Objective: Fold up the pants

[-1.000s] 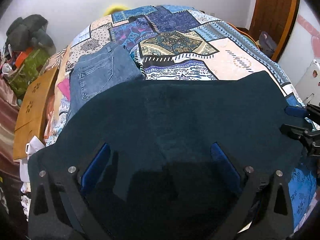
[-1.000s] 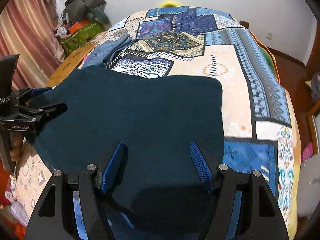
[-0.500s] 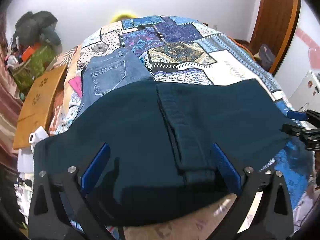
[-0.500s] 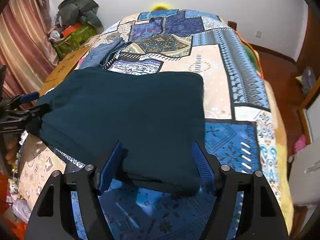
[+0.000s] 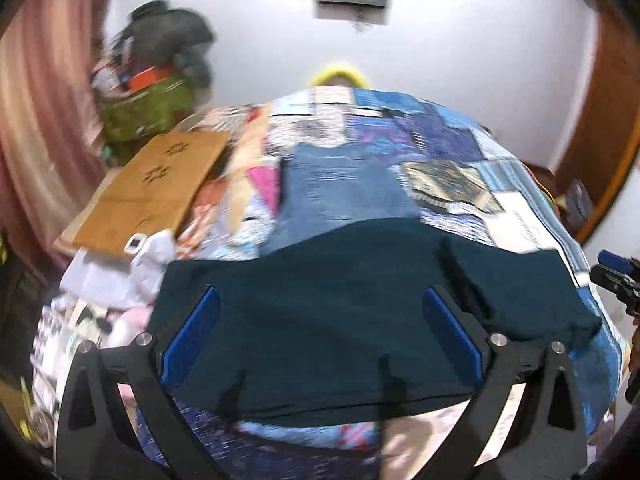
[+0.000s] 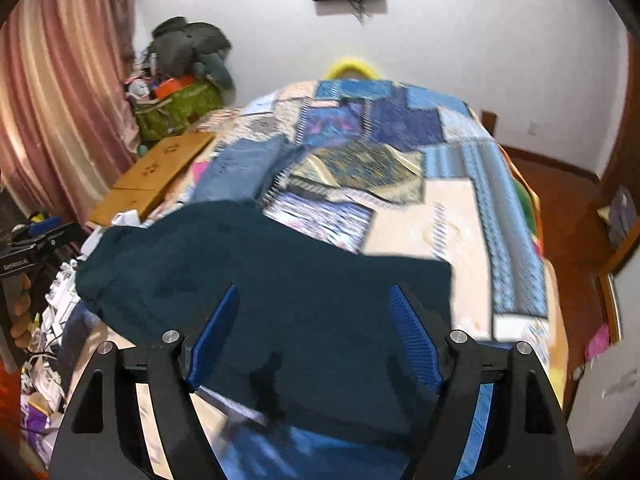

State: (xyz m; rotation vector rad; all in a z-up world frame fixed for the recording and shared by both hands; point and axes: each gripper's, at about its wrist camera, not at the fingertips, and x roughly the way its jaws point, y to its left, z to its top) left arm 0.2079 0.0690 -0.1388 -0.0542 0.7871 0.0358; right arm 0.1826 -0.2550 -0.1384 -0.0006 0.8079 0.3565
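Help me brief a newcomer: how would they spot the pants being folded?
Start at the patchwork quilt covering the bed. On its near end lie the dark teal pants, folded flat. Unlike the lighter blue jeans behind them, they are plain, deep teal.

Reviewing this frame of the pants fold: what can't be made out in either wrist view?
- Dark teal pants: both views are motion-blurred, so fold layers and seams are unclear.
- Jeans: near end hidden under the teal pants in the left view.
- Right gripper: cut off by the left view's edge.
- Left gripper: fingers cut off by the right view's edge.
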